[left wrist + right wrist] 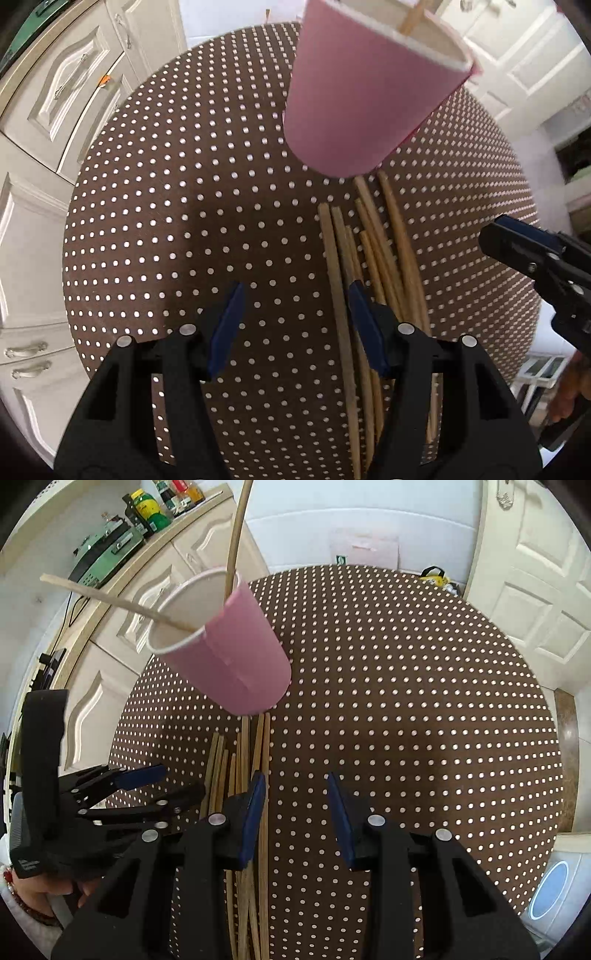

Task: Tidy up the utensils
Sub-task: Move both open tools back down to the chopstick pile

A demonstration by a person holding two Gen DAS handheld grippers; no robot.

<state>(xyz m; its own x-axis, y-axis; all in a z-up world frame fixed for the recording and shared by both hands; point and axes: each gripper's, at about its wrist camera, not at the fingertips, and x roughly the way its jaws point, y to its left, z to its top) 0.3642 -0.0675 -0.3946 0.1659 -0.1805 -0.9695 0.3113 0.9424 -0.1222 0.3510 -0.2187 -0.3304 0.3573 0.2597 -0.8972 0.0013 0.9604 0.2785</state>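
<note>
Brown cloth with white dots covers the round bench (184, 229). Cream panelled cabinets (55, 110) stand at 9 o'clock in the left wrist view; a white panelled door (535, 590) stands at 2 o'clock in the right wrist view.

Pink paper cup (362, 92), white inside, stands on the bench at 12 o'clock from the left claw (295, 317). Wooden chopsticks (373, 258), pale tan, lie in a loose bundle on the cloth, running from the cup base back toward both cameras.

Left claw: spread, nothing between its pads; the bundle passes under its right pad. Right claw (295, 808): spread, empty; the bundle passes under its left pad.

Right wrist view alone shows two sticks standing in the cup (232, 535), and bottles (147, 513) on a counter at 11 o'clock.
</note>
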